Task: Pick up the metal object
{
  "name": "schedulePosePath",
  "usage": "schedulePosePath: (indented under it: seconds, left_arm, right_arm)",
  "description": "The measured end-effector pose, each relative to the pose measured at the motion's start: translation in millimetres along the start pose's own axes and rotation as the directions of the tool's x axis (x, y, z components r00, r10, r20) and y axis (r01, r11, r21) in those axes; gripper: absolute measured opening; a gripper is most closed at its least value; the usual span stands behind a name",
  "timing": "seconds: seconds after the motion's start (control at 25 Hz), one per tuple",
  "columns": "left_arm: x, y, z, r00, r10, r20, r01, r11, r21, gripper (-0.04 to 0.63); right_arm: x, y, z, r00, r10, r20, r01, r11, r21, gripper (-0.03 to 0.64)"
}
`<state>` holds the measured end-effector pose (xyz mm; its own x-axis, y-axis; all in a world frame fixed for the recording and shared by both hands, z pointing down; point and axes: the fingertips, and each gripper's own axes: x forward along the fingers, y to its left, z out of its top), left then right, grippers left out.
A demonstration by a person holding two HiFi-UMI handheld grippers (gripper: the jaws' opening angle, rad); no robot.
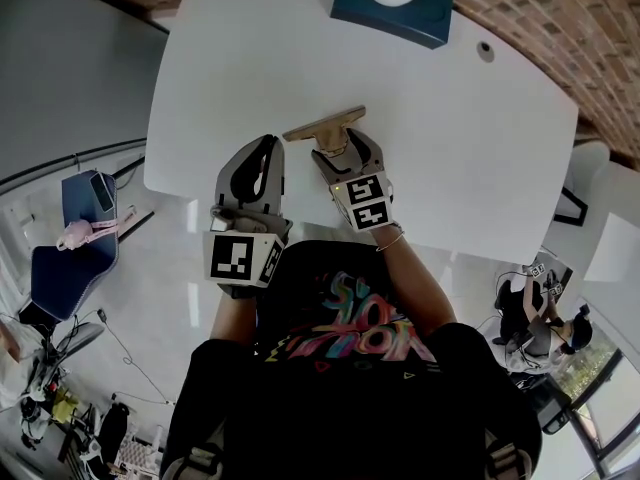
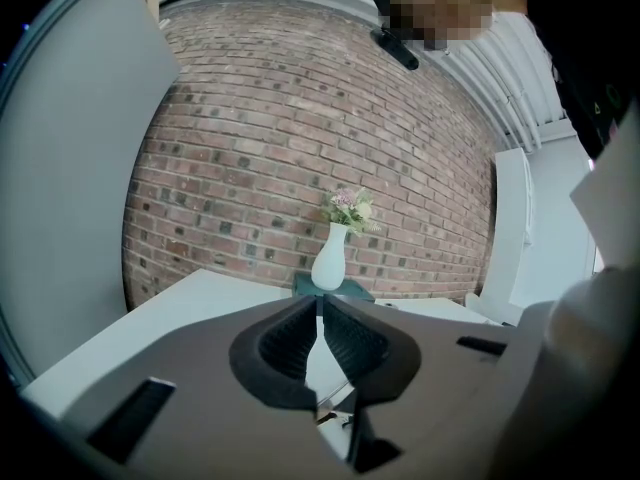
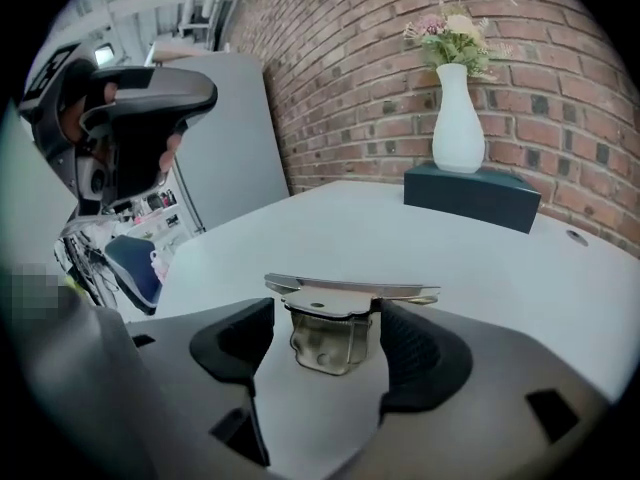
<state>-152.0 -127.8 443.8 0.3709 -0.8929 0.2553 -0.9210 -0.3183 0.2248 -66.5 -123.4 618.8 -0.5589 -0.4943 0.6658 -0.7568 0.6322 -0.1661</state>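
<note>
The metal object (image 1: 325, 125), a brass-coloured bracket with a flat plate on top, stands on the white table (image 1: 460, 138). My right gripper (image 1: 340, 150) reaches it from the near side. In the right gripper view the bracket (image 3: 335, 313) sits between the spread pads of the right gripper (image 3: 325, 330); the left pad stands clear of it, and the right pad is close beside it. My left gripper (image 1: 268, 148) hovers just to the left, at the table's near edge. Its jaws meet at the tips (image 2: 318, 318) with nothing between them. It also shows raised at the left of the right gripper view (image 3: 140, 118).
A white vase (image 3: 458, 123) with flowers stands on a dark teal box (image 1: 395, 13) at the table's far side. A small round hole (image 1: 486, 51) lies near the far right edge. A brick wall is behind. A blue chair (image 1: 70, 258) stands on the floor at left.
</note>
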Motion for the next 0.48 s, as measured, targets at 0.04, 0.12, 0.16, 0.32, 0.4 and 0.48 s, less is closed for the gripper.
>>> schedulePosePath:
  seconds: [0.04,0.12,0.16,0.32,0.4,0.48]
  left_arm:
    - [-0.4,0.2,-0.3,1.000,0.000,0.000,0.000,1.000,-0.001,0.037]
    - [-1.0,-0.3,-1.4,1.000,-0.001,-0.001,0.001,1.000,-0.003,0.037]
    - [-1.2,-1.1,-2.4,1.000,-0.002,-0.002,0.002,1.000,-0.004,0.037]
    - [-1.5,-5.2,-7.4,1.000,-0.005,-0.008,0.005,1.000,-0.007,0.037]
    - [-2.3,-5.9,-9.2,1.000,-0.006,-0.009,0.006,1.000,-0.010,0.037]
    - [-3.9,-6.8,-10.8,1.000,-0.007,-0.010,0.007,1.000,-0.014,0.037]
  right_arm:
    - [2.3,-1.1,-1.9,1.000,-0.012,-0.010,0.012,1.000,-0.003,0.325]
    - [5.7,-3.1,-3.7,0.999,-0.032,-0.021,0.032,0.999,-0.012,0.325]
    - [6.7,-4.2,-3.9,0.999,-0.040,-0.021,0.040,0.999,-0.014,0.325]
    - [10.6,-8.7,-4.5,0.998,-0.061,-0.032,0.061,0.998,-0.018,0.325]
    - [13.6,-7.1,-5.8,0.997,-0.065,-0.049,0.063,0.997,-0.039,0.325]
    - [16.1,-4.4,-7.6,0.995,-0.071,-0.065,0.067,0.996,-0.060,0.324]
